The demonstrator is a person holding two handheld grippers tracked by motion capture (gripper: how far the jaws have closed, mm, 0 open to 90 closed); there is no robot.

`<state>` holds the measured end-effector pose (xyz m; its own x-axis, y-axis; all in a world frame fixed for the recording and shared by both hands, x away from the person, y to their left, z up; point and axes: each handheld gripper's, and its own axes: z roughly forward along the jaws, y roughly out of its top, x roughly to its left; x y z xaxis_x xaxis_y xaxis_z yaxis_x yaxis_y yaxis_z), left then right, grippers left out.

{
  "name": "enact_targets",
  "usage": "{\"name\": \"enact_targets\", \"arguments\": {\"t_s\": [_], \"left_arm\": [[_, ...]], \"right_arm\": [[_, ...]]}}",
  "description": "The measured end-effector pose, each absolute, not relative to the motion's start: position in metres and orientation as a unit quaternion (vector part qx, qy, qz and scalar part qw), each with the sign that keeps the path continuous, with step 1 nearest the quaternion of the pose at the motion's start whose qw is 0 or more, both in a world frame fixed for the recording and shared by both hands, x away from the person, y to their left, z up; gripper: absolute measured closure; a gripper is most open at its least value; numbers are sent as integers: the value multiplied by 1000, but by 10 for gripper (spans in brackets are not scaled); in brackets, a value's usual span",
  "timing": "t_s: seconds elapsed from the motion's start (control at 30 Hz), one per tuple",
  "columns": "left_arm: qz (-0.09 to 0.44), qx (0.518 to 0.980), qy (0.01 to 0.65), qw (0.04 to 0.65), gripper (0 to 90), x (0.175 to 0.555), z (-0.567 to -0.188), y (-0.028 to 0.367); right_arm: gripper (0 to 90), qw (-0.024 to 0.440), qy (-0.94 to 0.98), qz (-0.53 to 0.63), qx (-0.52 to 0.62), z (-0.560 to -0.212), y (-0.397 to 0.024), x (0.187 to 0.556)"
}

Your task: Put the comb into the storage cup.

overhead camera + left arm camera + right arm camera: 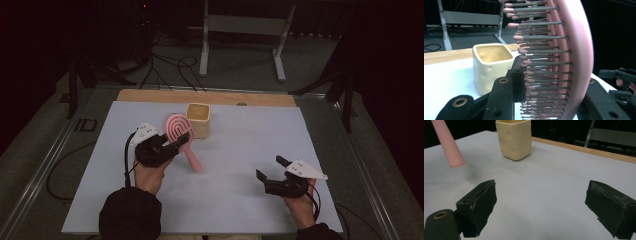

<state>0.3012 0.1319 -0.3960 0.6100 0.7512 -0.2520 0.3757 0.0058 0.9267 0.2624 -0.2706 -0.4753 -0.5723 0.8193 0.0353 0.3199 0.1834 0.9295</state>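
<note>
A pink hairbrush [179, 131] hangs above the white mat with its handle slanting down to the right. My left gripper [172, 141] is shut on the brush's oval head. In the left gripper view the bristles [541, 52] point left and the pink back [576, 62] rests against the right jaw. A cream square cup [198, 120] stands upright just behind and to the right of the brush, open and empty [492, 67]. My right gripper [271, 170] hovers open at the mat's front right, holding nothing [541, 205]. Ahead of it are the handle's tip [449, 145] and the cup [515, 138].
The white mat [240, 145] covers a table with a wooden strip [150, 96] along the far edge. On the floor beyond lie cables [170, 67] and a grey metal stand [240, 30]. The person's forearms come in from the bottom edge.
</note>
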Motion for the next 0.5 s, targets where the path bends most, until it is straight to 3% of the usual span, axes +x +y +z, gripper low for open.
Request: {"name": "enact_targets", "arguments": {"t_s": [0.5], "left_arm": [[171, 692, 408, 570, 643, 304, -392, 135]], "right_arm": [[97, 255, 721, 507, 398, -478, -278, 259]]}}
